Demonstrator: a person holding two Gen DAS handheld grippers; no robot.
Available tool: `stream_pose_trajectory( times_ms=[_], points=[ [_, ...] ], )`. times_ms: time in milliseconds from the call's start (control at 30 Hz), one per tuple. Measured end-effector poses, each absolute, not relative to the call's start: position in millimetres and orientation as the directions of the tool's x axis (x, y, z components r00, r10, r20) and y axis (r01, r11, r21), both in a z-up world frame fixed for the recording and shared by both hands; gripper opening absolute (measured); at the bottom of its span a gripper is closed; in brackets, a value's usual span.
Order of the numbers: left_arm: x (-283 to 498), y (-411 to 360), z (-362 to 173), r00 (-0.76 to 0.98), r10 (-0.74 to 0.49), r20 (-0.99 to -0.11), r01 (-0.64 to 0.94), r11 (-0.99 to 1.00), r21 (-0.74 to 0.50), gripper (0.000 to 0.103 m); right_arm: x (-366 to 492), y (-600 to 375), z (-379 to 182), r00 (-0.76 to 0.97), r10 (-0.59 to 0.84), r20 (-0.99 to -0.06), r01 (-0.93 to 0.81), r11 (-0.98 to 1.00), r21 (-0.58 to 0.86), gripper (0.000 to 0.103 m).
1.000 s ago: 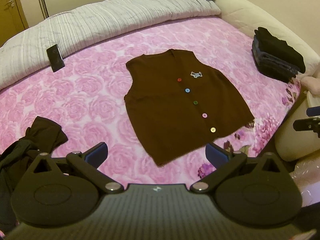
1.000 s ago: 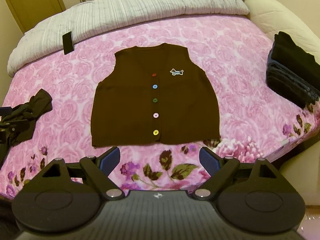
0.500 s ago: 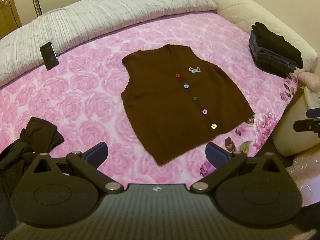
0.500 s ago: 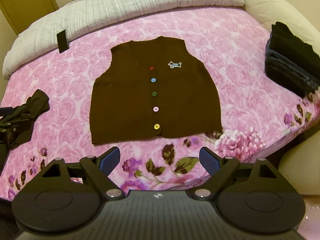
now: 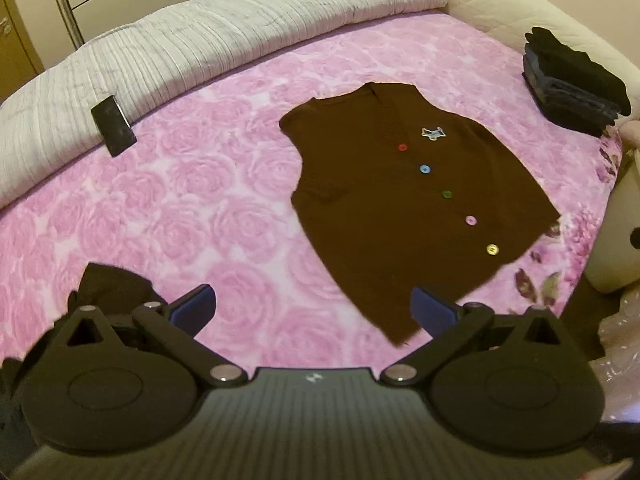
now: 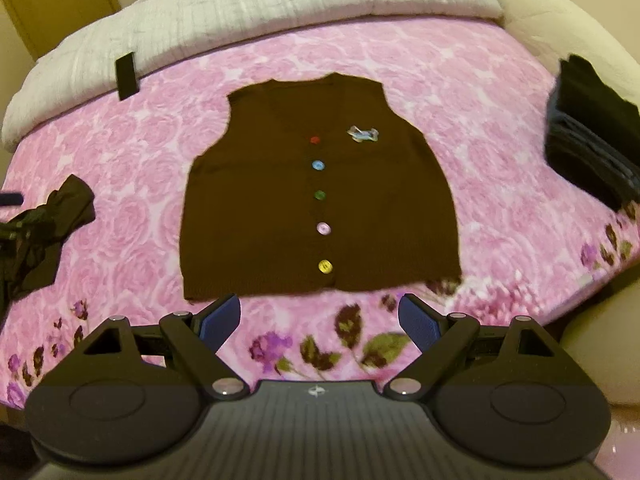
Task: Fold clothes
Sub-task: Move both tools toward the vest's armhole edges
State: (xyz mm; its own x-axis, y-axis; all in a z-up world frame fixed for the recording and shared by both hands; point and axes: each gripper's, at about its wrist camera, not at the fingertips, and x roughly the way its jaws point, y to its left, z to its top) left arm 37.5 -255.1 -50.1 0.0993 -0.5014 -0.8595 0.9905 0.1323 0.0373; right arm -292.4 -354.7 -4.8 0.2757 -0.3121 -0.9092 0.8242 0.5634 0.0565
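A brown sleeveless vest point(image 5: 404, 200) point(image 6: 320, 200) with several coloured buttons and a small dog patch lies flat, front up, on the pink rose bedspread point(image 5: 192, 216) point(image 6: 500, 184). My left gripper point(image 5: 314, 310) is open above the bedspread, off the vest's lower left corner, with nothing between its blue pads. My right gripper point(image 6: 320, 320) is open too, just short of the vest's bottom hem and above the bed's front edge, holding nothing.
A folded stack of dark clothes point(image 5: 572, 84) point(image 6: 592, 140) sits at the bed's right side. A crumpled dark garment point(image 5: 108, 288) point(image 6: 44, 236) lies at the left. A black phone point(image 5: 113, 125) point(image 6: 127, 76) rests against the rolled grey quilt point(image 5: 200, 44).
Both grippers have moved forward over the bed, closer to the vest; the left one has also shifted over the crumpled dark garment. Both stay open.
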Motion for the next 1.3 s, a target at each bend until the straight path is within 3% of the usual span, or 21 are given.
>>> stream_pose_trajectory(
  times_ms=[433,700,967,1133,1200,1300],
  points=[
    [85.1,-323.0,-86.5,0.127,-0.464,-0.877,0.992,0.072,0.105,0.102,-246.4,-378.2,-65.2,0.351,-0.234,-0.907,0.736,0.667,0.113,0.088],
    [111.3,-382.2,-116.0,0.116,-0.546,-0.830,0.884,-0.324,0.337,0.102,-189.7,-368.4,-102.7,0.374,-0.235,-0.897,0.668,0.740,0.085,0.088],
    [138.7,-427.6,-174.9,0.018,-0.562,-0.827,0.639,-0.630,0.442,0.102,-137.0,-334.7,-123.9,0.338,-0.284,-0.897,0.687,0.726,0.029,0.087],
    [143.0,-431.1,-219.2,-0.064,-0.592,-0.804,0.438,-0.740,0.510,0.102,-108.2,-308.5,-156.2,0.276,-0.305,-0.911,0.702,0.712,-0.026,0.075],
    [143.9,-431.1,-238.9,-0.101,-0.599,-0.794,0.340,-0.771,0.538,0.099,-97.8,-297.8,-174.8,0.249,-0.318,-0.915,0.701,0.711,-0.056,0.064],
    [143.5,-426.7,-271.0,-0.154,-0.599,-0.786,0.178,-0.799,0.574,0.095,-83.6,-286.1,-204.6,0.211,-0.345,-0.915,0.696,0.710,-0.107,0.055]
  ],
)
